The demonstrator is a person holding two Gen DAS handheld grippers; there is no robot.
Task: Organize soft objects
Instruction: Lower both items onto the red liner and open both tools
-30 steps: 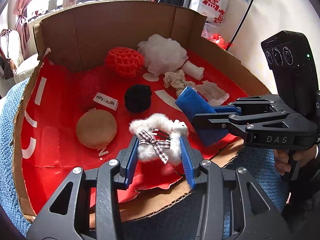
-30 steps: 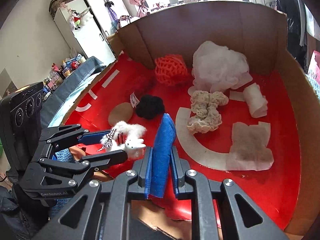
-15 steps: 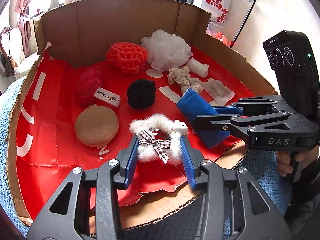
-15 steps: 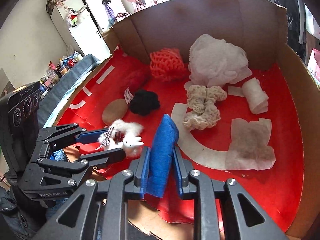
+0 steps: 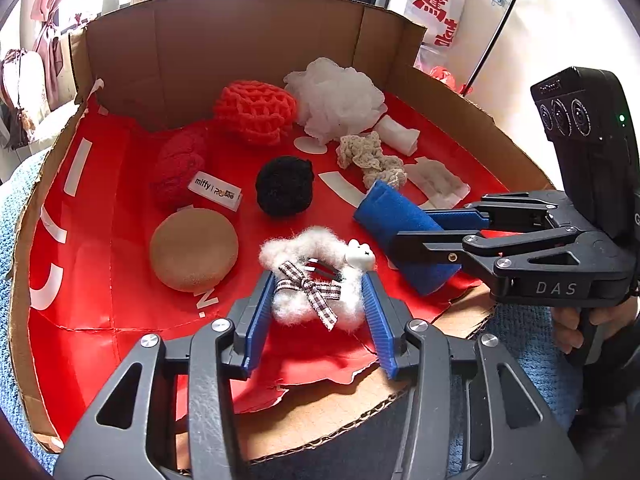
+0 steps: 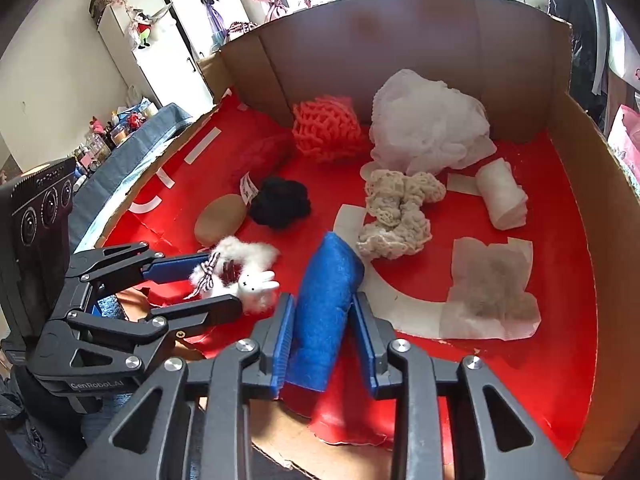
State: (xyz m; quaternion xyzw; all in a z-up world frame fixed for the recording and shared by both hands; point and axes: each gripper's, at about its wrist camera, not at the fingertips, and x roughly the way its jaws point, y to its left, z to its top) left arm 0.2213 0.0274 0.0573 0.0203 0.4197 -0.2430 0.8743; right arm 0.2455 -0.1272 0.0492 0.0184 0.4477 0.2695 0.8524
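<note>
My left gripper holds a fluffy white scrunchie with a plaid bow and a small white bunny, over the near part of the red-lined cardboard box. It also shows in the right wrist view. My right gripper has a folded blue cloth between its jaws, which now stand slightly apart from it. The cloth also shows in the left wrist view, beside the scrunchie.
In the box lie a tan round sponge, a black pompom, a dark red knit with a label, an orange net ball, a white mesh puff, a beige crochet piece, a white roll, paper tissue.
Both grippers have moved further in over the box floor. The right jaws have widened around the blue cloth. The left grip on the scrunchie is unchanged.
</note>
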